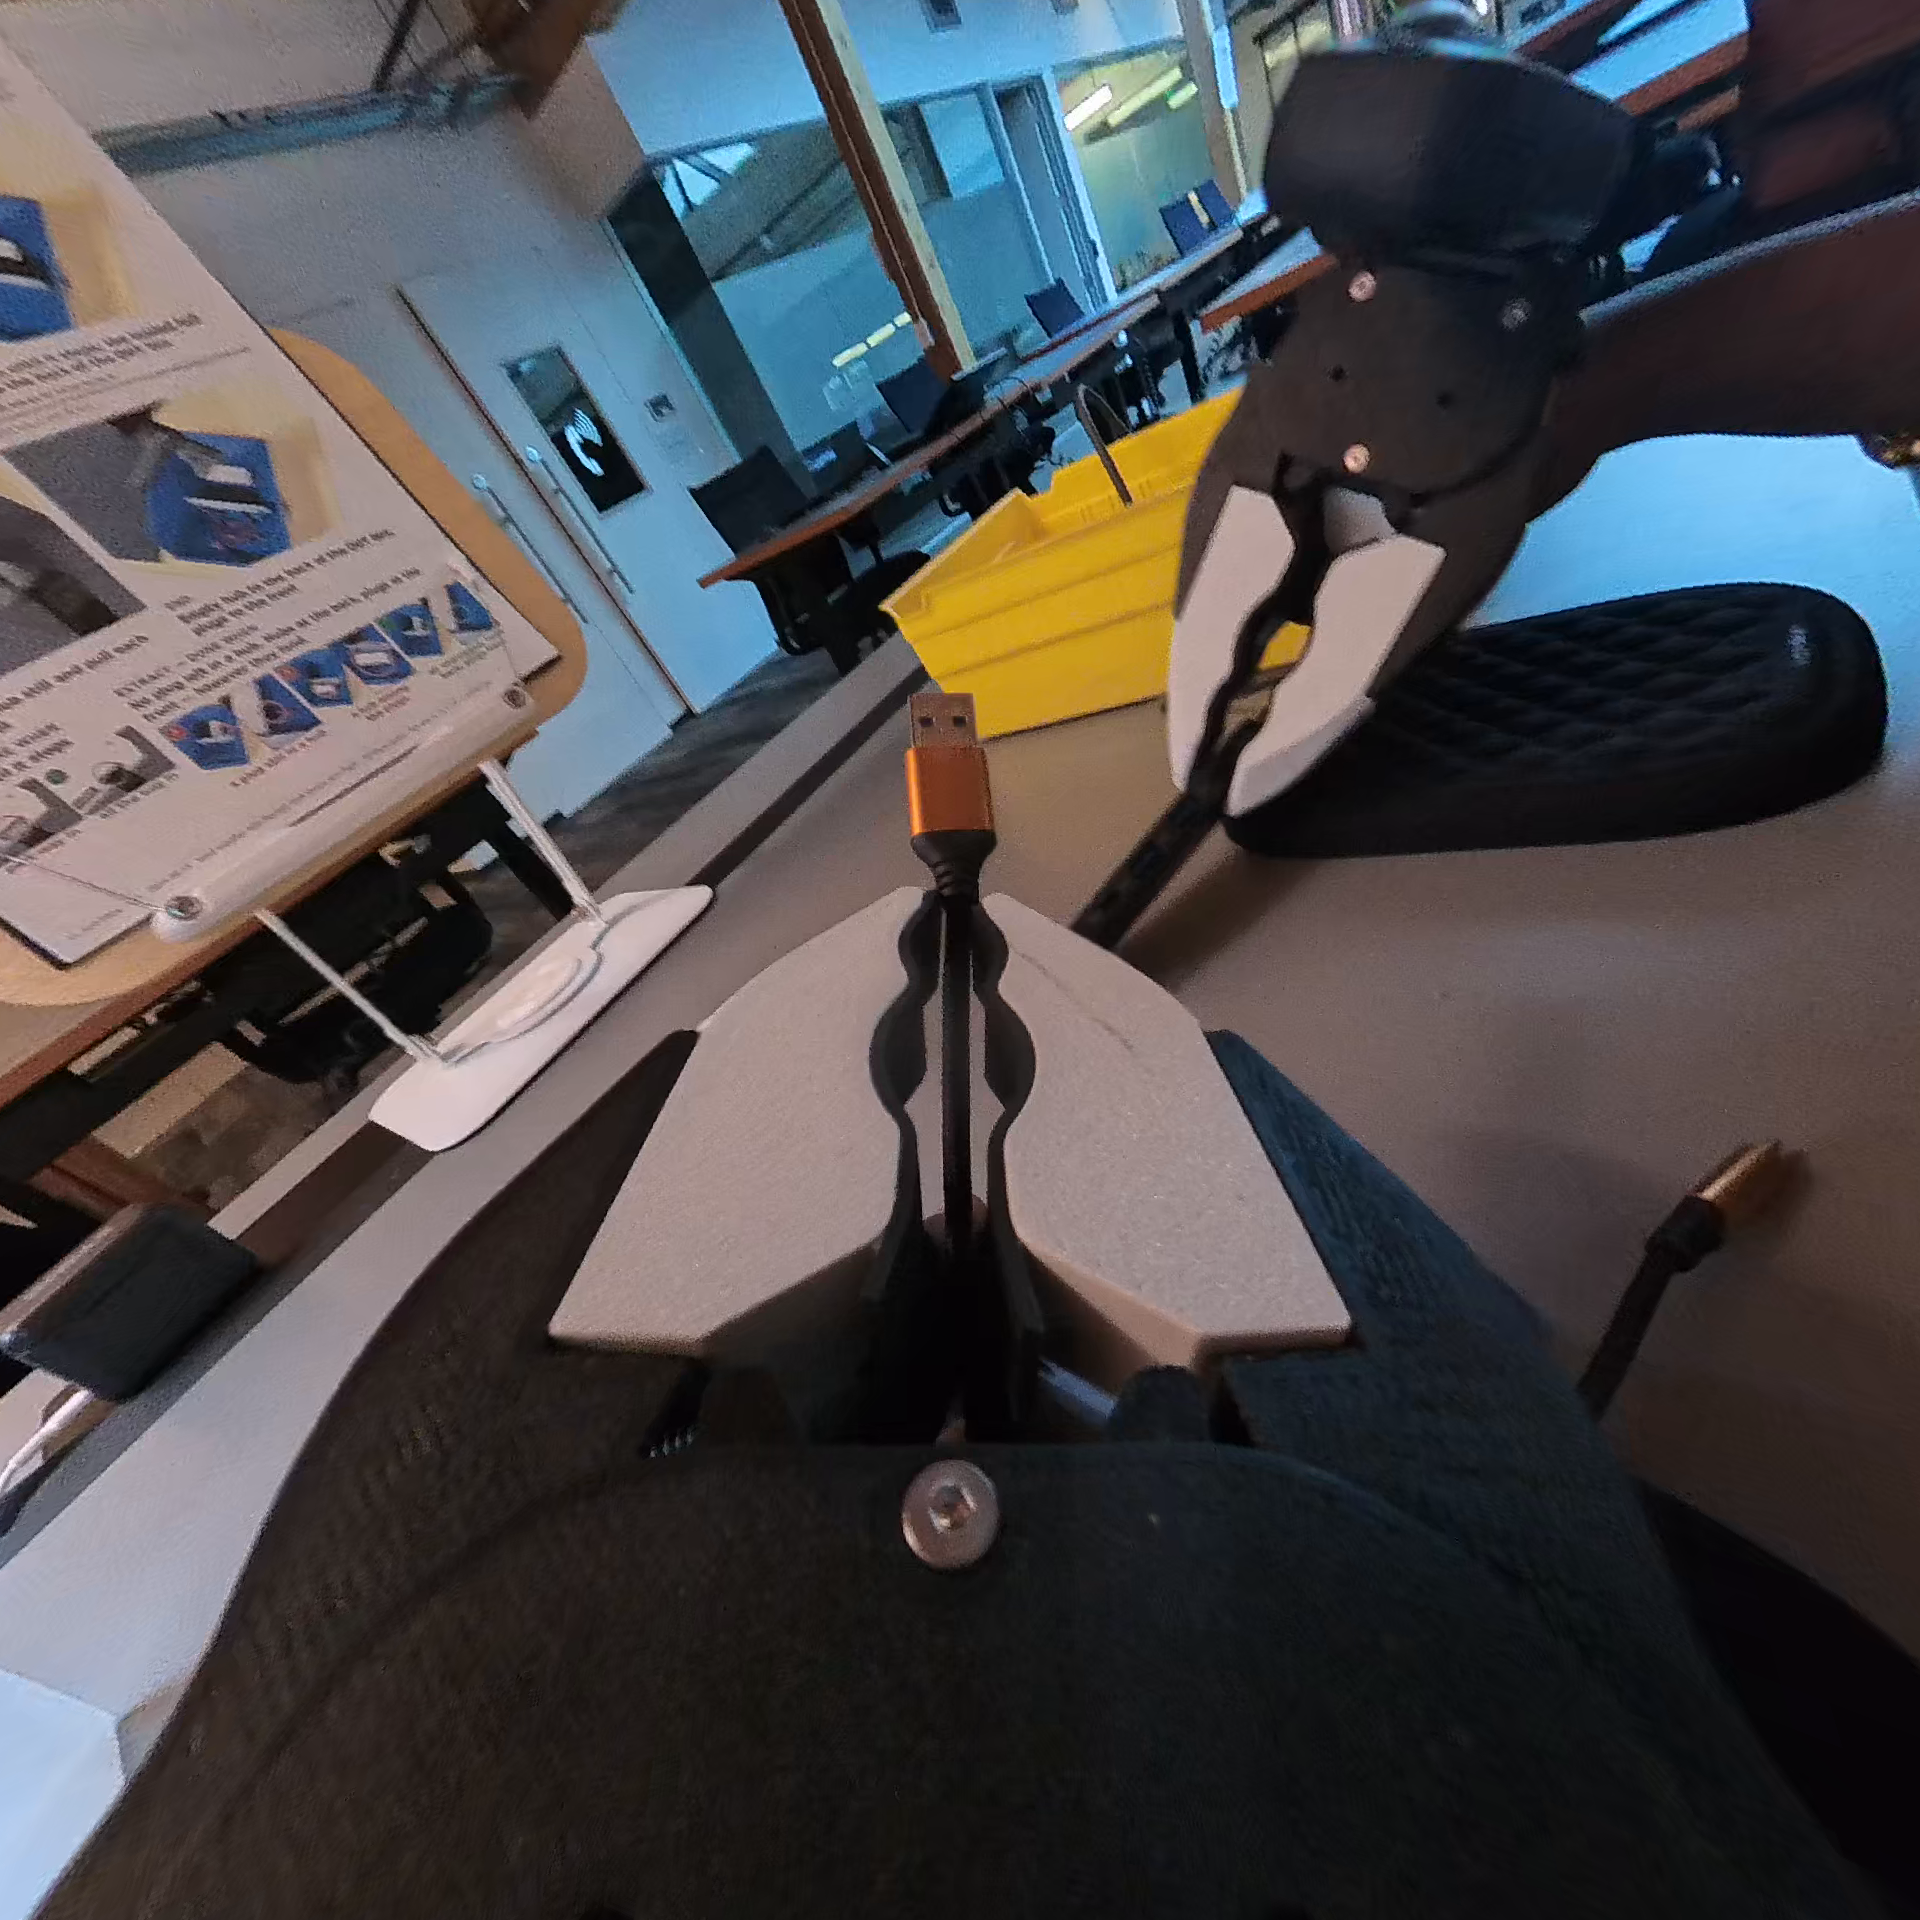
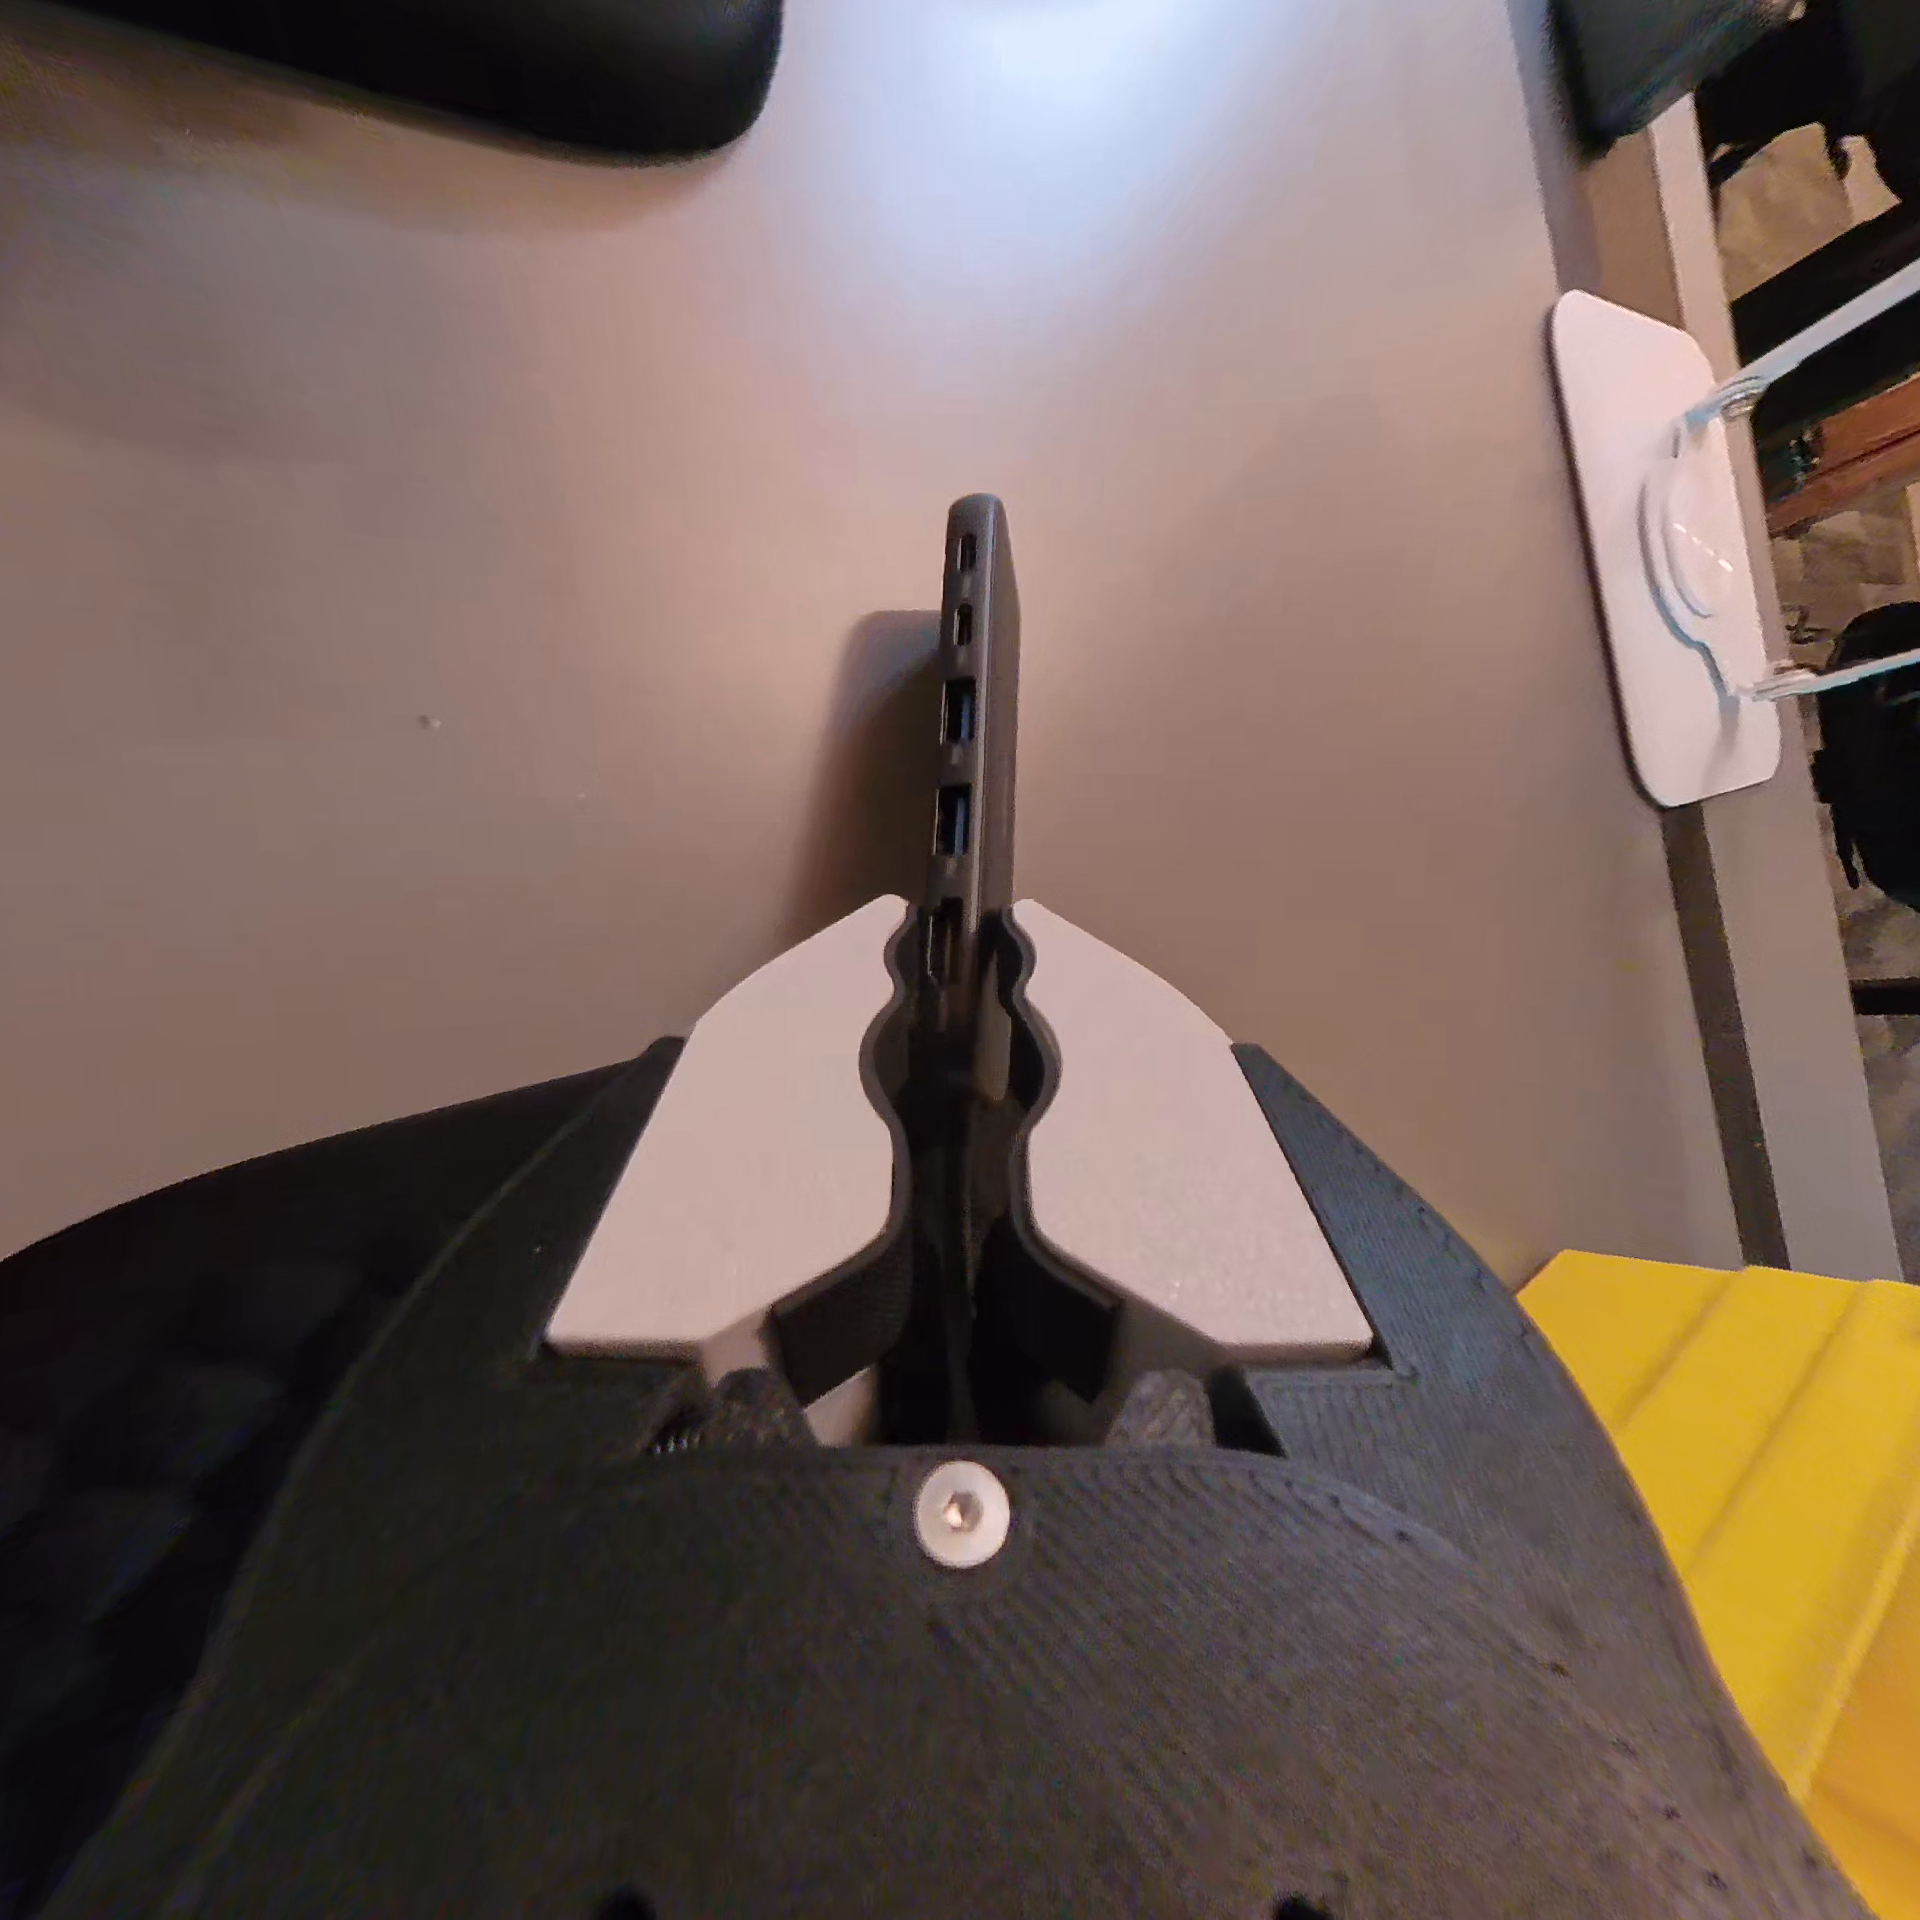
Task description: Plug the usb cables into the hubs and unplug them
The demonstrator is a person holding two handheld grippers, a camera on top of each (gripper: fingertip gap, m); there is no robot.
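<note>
My left gripper is shut on a black USB cable. Its orange-sleeved plug sticks out past the fingertips with the metal end free in the air. My right gripper is shut on a dark USB hub, held on edge above the grey table with its row of empty ports facing left. In the left wrist view the right gripper shows at upper right, the hub hanging below its fingers. The plug and hub are apart. A second cable end with a brass-coloured plug lies at right.
A yellow bin stands at the table's far edge, also at the lower right of the right wrist view. A black quilted pad lies behind the right gripper. A white stand base holds an instruction board at left. My right fingertips sit around 15 cm from my left ones.
</note>
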